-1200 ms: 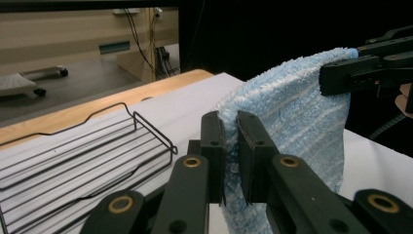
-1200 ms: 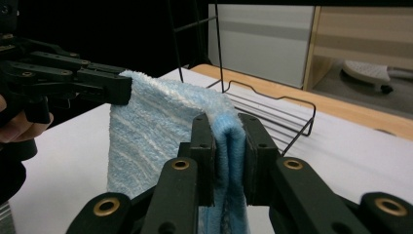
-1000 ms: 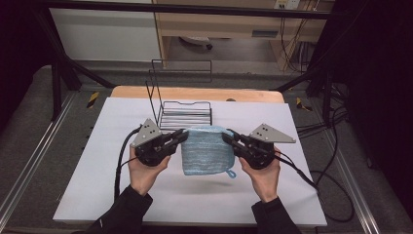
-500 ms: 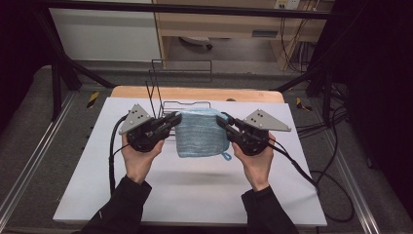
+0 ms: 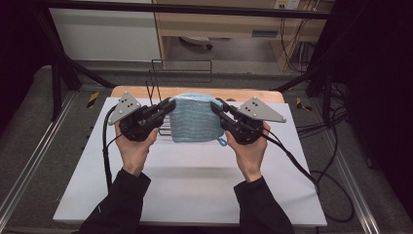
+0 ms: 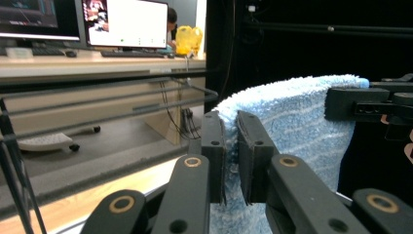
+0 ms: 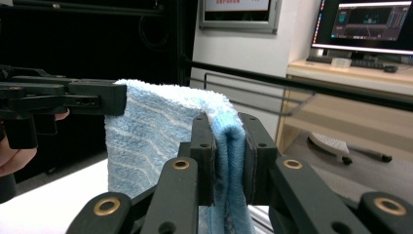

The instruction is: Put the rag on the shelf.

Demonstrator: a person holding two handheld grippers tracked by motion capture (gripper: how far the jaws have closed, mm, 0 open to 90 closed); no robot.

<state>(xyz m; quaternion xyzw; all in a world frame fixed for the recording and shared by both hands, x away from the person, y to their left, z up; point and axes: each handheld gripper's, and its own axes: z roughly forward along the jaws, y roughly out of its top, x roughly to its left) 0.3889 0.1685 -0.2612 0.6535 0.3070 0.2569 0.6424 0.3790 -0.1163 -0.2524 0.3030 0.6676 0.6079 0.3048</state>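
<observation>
Above the white surface (image 5: 195,185), in front of the wire rack (image 5: 160,83), we hold the blue towel (image 5: 195,122) lifted and hanging between us, left gripper (image 5: 168,105) fingers clamped on one top corner, right gripper (image 5: 216,106) fingers on the other.

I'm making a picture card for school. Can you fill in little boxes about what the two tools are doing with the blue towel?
thing held: blue towel, folded, hanging down
left tool: shut on the towel's left top corner
right tool: shut on the towel's right top corner
towel's place: lifted off the white table cover, above the wire rack
towel's shape: top edge stretched between both tools
hands: one under each tool
</observation>
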